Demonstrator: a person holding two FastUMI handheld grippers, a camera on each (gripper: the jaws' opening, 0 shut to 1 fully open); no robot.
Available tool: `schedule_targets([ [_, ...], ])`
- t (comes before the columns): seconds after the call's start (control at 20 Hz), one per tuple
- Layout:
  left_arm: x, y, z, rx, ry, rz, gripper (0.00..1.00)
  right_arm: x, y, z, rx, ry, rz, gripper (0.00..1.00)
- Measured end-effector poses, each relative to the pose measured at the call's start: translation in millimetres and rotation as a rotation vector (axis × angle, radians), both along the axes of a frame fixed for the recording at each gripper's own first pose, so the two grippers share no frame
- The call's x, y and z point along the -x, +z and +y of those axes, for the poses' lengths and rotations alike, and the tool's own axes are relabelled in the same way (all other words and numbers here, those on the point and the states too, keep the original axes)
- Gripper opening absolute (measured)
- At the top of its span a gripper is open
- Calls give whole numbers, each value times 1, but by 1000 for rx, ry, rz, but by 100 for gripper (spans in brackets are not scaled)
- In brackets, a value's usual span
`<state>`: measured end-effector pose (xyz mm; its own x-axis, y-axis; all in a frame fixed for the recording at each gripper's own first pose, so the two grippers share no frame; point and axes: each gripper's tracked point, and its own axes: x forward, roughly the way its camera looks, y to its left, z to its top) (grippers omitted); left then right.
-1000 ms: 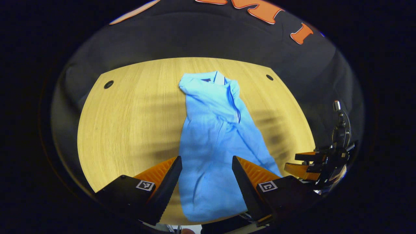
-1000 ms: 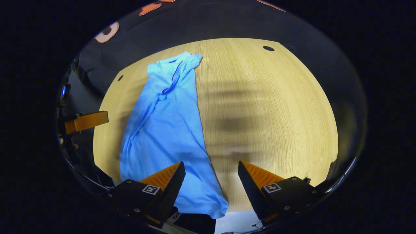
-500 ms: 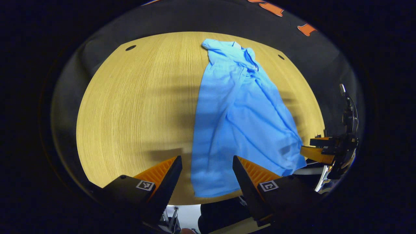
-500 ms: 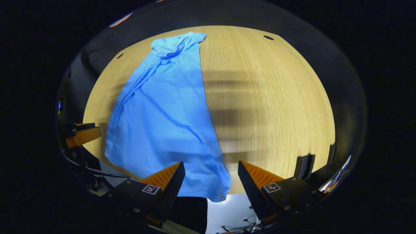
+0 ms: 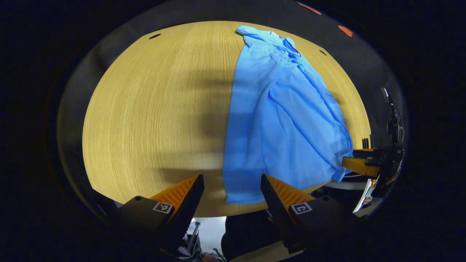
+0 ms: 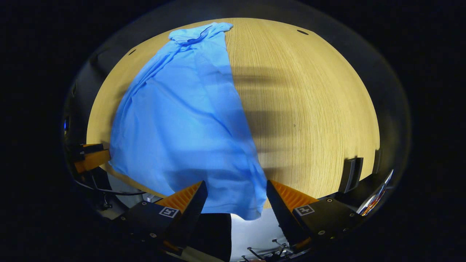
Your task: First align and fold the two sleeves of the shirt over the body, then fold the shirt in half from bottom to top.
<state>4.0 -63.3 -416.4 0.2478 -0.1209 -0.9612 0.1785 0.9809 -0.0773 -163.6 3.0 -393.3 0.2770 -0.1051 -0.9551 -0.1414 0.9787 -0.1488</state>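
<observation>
A light blue shirt lies lengthwise on the round wooden table, collar at the far end and hem at the near edge. My left gripper hovers open near the table's near edge, with the hem's left corner between its fingers in view, untouched. In the right gripper view the shirt covers the table's left half, and its near right corner hangs over the edge. My right gripper is open around that corner without pressing it. The other gripper sits beside the hem's right corner.
The table has small dark holes near its far rim. Dark upright pieces stand at the right past the near edge. The left gripper is at the shirt's left side. Pale floor lies below the near edge.
Both grippers have drawn back toward the table's near edge and tilted down. The shirt's hem has spread wider, and its near right corner now hangs off the edge. Both stay open.
</observation>
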Motion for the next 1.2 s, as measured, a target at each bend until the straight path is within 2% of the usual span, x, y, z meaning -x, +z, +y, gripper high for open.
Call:
schedule_targets([
  [0.3,5,-9,0,-35,16,23,99,1,-7,-1,31,17,12,99],
  [0.4,5,-10,1,-76,1,30,99,0,-8,-1,46,33,8,98],
  [0.5,7,-12,9,-138,-1,27,93,0,-8,0,46,30,5,98],
  [0.6,8,-12,4,-125,31,24,77,1,-8,3,46,40,2,88],
  [0.65,8,-12,1,-116,40,29,63,1,-8,6,47,54,1,70],
  [0.7,7,-12,-2,-104,47,28,54,0,-8,7,47,57,-6,57],
  [0.75,6,-12,-6,-78,54,26,34,-1,-9,8,44,52,-12,37],
  [0.8,6,-14,-8,-70,68,24,25,-2,-8,9,41,46,-19,27],
  [0.85,5,-13,-9,-62,48,18,11,-2,-8,11,39,43,-25,12],
  [0.95,-5,-10,-8,-38,37,-15,11,-3,-9,12,43,62,-34,2],
  [1.0,4,-12,-11,-29,22,-15,4,-3,-8,12,48,73,-39,1],
  [1.05,4,-13,-10,-24,9,-16,5,-2,-8,11,50,77,-42,1],
  [1.2,10,-14,-15,31,47,20,5,1,-8,16,14,47,-25,1],
])
